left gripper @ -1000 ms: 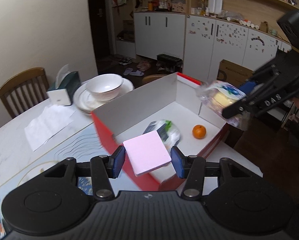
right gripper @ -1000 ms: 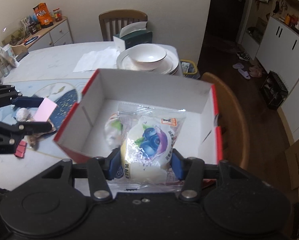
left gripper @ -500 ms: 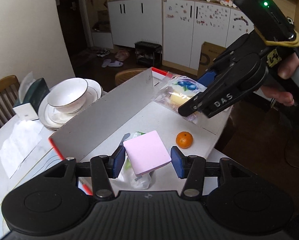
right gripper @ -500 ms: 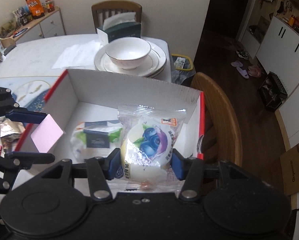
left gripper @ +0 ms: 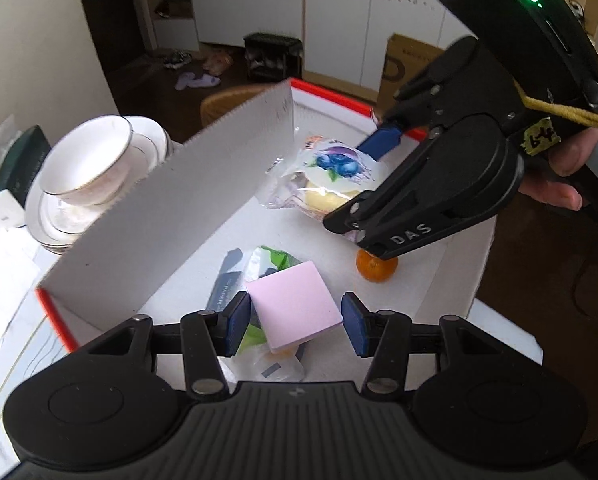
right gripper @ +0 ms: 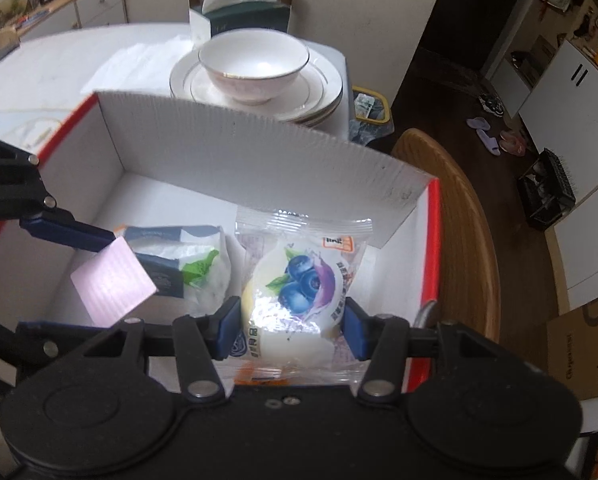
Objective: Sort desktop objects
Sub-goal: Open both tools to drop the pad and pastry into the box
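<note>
Gripping from my left gripper point(left gripper: 295, 322), I have a square pink pad of sticky notes point(left gripper: 293, 304) pinched by its two sides between the blue pads, jaws partly closed on it, held tilted above the box floor near the box's near edge. My right gripper point(right gripper: 285, 330) is likewise partly closed, its pads pressing both sides of a clear plastic packet with a blueberry print and a pale bun inside point(right gripper: 299, 292); that packet hangs over the right half of the box, close to the right wall.

Both loads sit inside the rim of the open white cardboard box with red outer edges point(right gripper: 259, 152). On its floor lie one white and dark blue snack packet with a green leaf print point(right gripper: 183, 268), beneath the pink pad, and one small orange fruit point(left gripper: 377, 270), partly under the right gripper's fingers. Bare floor shows along the tall far wall and in the far left corner. In the left wrist view the two grippers are near each other but apart.

Beyond the far wall, on the white table point(right gripper: 59, 60), stands one white bowl with a gold rim point(right gripper: 253, 66) on a stack of white plates point(right gripper: 323, 88); how many plates I cannot tell. One dark green tissue box point(right gripper: 243, 16) stands behind them. One wooden chair back point(right gripper: 459, 216) curves just outside the right wall.
</note>
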The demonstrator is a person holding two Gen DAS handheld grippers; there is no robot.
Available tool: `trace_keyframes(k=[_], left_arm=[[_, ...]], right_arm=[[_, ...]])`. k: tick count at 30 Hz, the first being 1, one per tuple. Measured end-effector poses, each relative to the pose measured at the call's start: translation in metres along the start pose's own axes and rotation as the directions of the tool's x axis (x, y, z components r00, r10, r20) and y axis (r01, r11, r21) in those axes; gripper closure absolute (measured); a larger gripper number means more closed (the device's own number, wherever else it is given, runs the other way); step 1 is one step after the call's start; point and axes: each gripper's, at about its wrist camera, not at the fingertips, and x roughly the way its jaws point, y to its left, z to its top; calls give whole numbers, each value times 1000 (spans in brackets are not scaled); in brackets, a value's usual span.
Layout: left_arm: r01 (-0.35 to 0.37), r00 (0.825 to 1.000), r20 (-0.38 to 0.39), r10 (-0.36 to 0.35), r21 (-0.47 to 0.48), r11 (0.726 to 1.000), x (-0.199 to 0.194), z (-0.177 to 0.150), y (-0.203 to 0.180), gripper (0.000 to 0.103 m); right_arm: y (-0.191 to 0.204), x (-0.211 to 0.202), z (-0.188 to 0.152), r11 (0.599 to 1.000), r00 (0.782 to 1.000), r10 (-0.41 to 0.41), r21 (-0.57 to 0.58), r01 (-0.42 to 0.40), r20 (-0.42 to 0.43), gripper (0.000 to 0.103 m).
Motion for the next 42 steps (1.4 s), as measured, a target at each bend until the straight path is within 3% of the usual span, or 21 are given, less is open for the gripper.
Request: trace_keyframes(k=[13,24,29,36,42], left_arm=[[25,994,-107,-27,-20,999,31,-1,6,54],[35,990,-138,-39,-36,999,37,-5,9,53],[44,991,-127,-53,-70,997,35,-6,12,44],[41,997,-65,-47,-100,994,14,-10,15,38],[36,999,42,-32,-101,994,-23,-16,7,35]], right_arm=[[11,32,-3,999,996,-4,-48,-1,-86,50],[14,37,-2,999,996,16,-32,-19,-83,47],[17,30,-2,999,997,30,-42,-33,-64,34],[15,6,-8,998,998,58,-34,-58,-18,30],[15,-25,-12,993,992,115,-8,-115,52,29]])
